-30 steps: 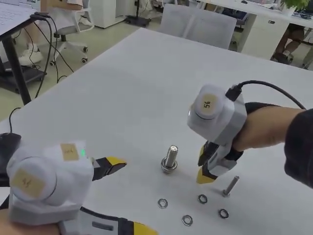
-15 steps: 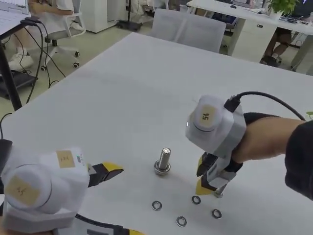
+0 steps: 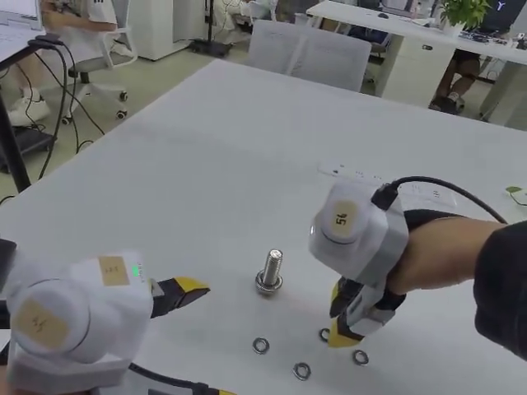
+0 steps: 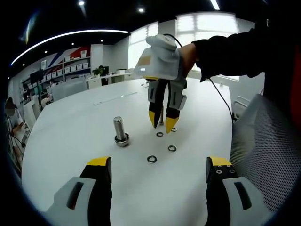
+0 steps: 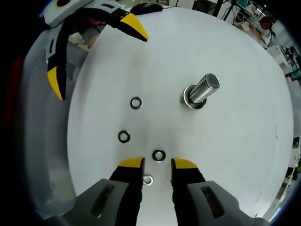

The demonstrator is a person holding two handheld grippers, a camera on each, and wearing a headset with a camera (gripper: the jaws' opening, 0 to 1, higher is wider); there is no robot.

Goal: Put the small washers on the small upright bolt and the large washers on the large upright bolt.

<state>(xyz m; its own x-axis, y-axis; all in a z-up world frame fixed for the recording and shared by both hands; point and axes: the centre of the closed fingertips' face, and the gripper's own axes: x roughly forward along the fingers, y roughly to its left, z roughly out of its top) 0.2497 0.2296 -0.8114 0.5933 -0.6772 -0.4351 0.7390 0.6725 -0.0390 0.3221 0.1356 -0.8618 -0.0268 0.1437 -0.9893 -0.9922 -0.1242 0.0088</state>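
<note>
While my left gripper (image 4: 157, 162) hangs wide-spread over the white counter (image 3: 206, 148), the right gripper (image 5: 157, 162) points down among loose washers (image 3: 261, 345), jaws narrowly parted about a small metal piece (image 5: 148, 179); gripped or not, I cannot tell. The large bolt (image 3: 269, 271) stands upright nearby, office desks (image 3: 387, 20) beyond.

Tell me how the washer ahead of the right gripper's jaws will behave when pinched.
The washer lies flat on the smooth table, so it will probably skid. Thin metal ring: likely stiff, light, hard for the right gripper to edge-grip.

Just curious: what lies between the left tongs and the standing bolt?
Bare table separates left tongs and bolt in the head view; washers lie aside.
</note>
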